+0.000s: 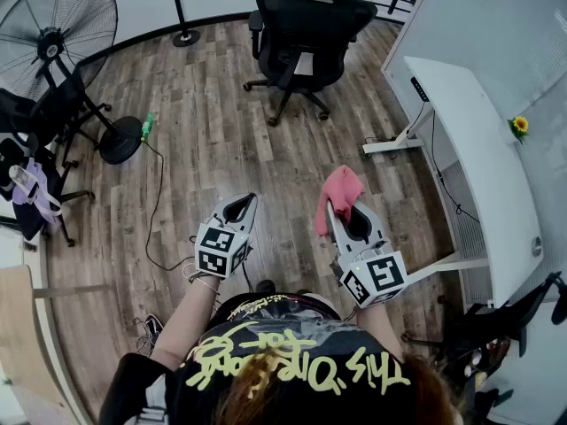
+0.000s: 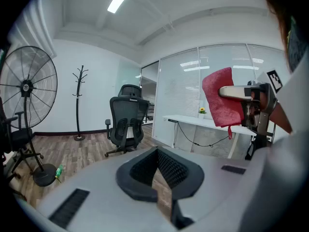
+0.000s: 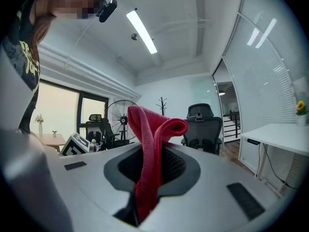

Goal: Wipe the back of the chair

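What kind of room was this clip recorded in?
Most likely an office: a black office chair on castors, a long white desk, and a glass partition with blinds behind it, all on wood-look flooring.

A black mesh office chair with a headrest stands upright on its wheeled star base, well ahead of the jaws. A red terry cloth is pinched between the right gripper's jaws, its folded end curling over above them.
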`<action>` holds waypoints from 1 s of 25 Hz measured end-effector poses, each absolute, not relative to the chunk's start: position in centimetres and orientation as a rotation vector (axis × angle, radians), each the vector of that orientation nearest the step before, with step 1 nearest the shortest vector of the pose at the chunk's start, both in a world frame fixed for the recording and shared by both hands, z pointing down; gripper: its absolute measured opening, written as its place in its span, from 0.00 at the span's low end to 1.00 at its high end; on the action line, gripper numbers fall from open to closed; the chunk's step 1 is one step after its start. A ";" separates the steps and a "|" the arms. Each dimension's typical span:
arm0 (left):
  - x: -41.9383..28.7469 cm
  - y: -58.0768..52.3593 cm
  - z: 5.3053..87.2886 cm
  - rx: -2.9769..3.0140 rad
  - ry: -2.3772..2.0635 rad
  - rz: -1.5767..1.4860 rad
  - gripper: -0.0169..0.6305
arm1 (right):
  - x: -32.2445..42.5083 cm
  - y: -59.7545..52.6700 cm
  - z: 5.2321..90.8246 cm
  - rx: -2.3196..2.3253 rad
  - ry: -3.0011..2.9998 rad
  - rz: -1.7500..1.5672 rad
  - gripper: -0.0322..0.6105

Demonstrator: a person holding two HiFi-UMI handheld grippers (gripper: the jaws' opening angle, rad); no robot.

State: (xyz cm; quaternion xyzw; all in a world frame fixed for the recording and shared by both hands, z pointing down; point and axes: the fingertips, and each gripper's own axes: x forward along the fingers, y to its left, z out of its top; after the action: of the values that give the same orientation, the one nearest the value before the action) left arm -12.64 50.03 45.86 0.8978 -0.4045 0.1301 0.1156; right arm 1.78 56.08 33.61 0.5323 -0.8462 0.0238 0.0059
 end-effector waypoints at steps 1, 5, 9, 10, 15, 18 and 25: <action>-12.6 50.2 45.9 2.629 -1.186 0.381 0.01 | 1.9 56.2 33.7 1.666 -2.645 0.078 0.15; -12.5 50.5 45.8 2.620 -1.191 0.375 0.01 | 2.4 56.3 34.0 1.661 -2.634 0.089 0.15; -12.1 50.5 45.7 2.618 -1.191 0.367 0.01 | 2.7 56.3 33.6 1.668 -2.638 0.088 0.15; -12.1 50.5 45.6 2.616 -1.192 0.366 0.01 | 2.7 56.3 33.6 1.669 -2.640 0.090 0.15; -12.5 50.4 45.6 2.620 -1.209 0.370 0.01 | 2.1 56.4 34.0 1.623 -2.662 0.104 0.15; -13.0 50.0 45.3 2.616 -1.220 0.348 0.01 | 1.9 56.2 33.8 1.625 -2.665 0.094 0.15; -13.7 49.0 44.8 2.644 -1.195 0.344 0.01 | 1.7 55.3 32.8 1.681 -2.644 0.053 0.15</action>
State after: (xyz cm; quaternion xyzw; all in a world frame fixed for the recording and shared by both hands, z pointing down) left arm -13.71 49.01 44.82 0.8995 -0.4064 0.1169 0.1098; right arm 1.69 55.27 32.77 0.5365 -0.8437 0.0169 0.0039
